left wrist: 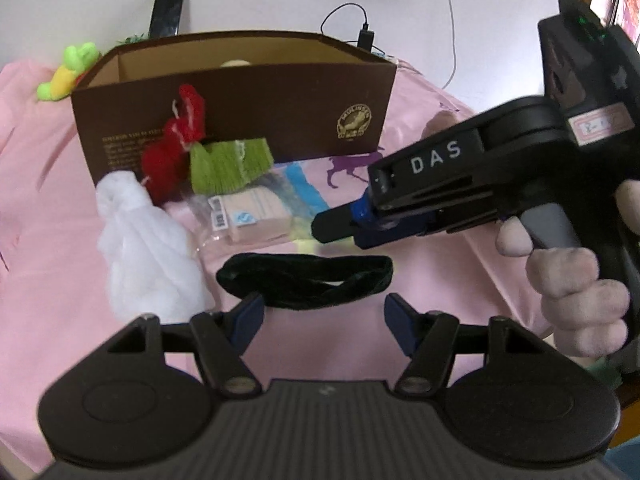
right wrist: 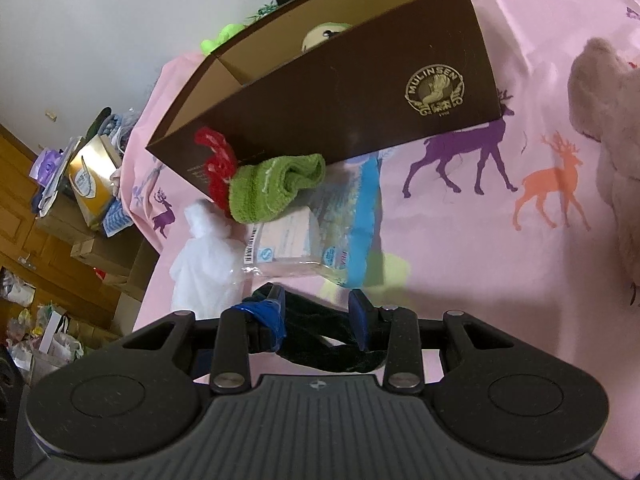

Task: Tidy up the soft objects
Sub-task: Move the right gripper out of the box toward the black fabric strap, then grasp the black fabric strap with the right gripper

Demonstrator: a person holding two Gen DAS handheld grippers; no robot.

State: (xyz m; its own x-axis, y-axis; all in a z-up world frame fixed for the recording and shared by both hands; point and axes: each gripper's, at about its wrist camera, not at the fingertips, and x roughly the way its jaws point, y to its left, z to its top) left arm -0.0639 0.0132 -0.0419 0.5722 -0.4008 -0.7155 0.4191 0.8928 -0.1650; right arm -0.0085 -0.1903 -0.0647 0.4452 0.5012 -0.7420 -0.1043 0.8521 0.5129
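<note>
Dark headband (left wrist: 306, 280) lies flat on pink sheet (left wrist: 52, 216), before brown box (left wrist: 240, 108) — left gripper (left wrist: 324, 312) open just above it; right gripper (right wrist: 318, 320) nearly closed, grip unclear.

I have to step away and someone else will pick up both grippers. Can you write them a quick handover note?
Left gripper: open, empty, just short of the dark green headband.
Right gripper: fingers straddle the headband; grip not confirmed.
Brown box: open, one pale plush inside.
Left outside, by the box front: white stuffing, red knit, green towel, packaged cloth. Green-yellow plush beside the box, beige plush to the right.
</note>
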